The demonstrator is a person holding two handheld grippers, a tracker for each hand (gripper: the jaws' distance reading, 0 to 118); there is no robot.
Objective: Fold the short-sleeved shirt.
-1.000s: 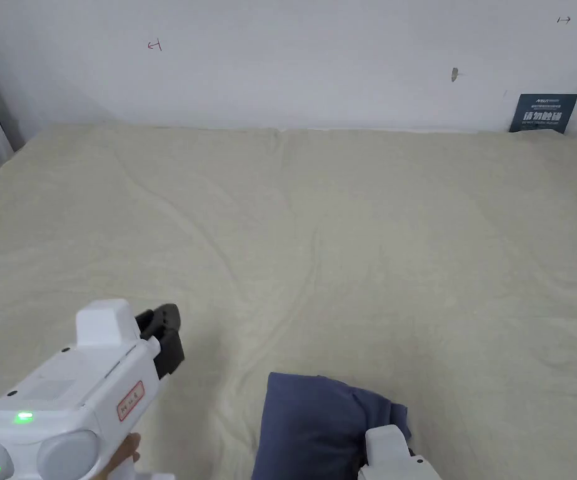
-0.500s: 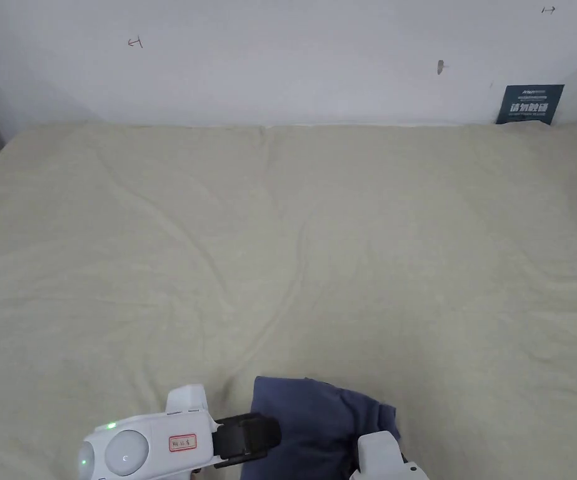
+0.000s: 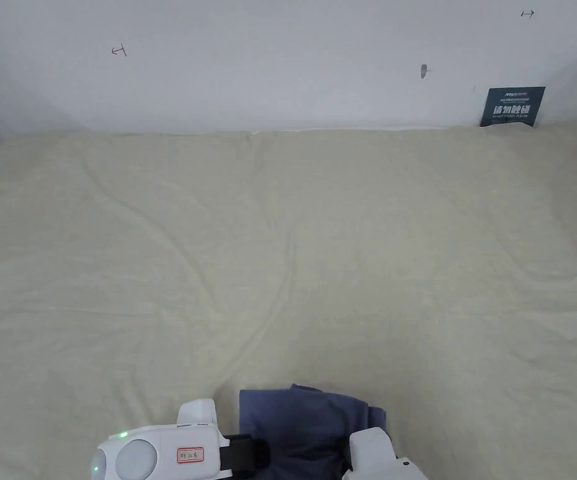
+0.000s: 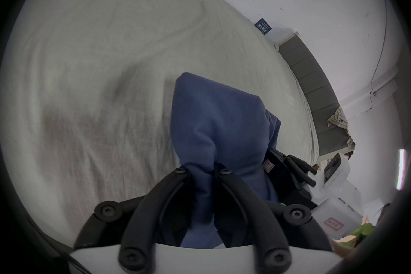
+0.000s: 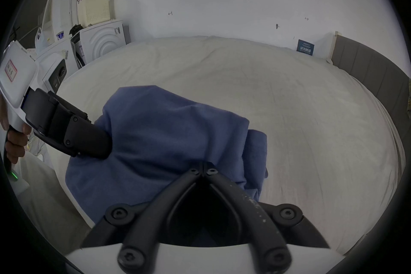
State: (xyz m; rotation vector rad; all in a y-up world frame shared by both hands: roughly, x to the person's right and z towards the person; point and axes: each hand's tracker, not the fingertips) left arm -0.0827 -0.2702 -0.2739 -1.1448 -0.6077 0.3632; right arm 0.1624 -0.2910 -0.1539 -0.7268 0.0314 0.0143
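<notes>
While both grippers (image 4: 203,169) (image 5: 203,171) pinch it, shirt (image 3: 302,425) bunches on bed (image 3: 343,250).

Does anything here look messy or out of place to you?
Only the blue shirt: it sits bunched at the near edge of the bed, not spread flat. The left gripper and right gripper each pinch it.

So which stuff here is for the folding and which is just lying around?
For the folding:
blue shirt
left gripper, shut on the shirt
right gripper, shut on the shirt
bed

Just lying around:
dark sign
washing machine
checked cloth
</notes>
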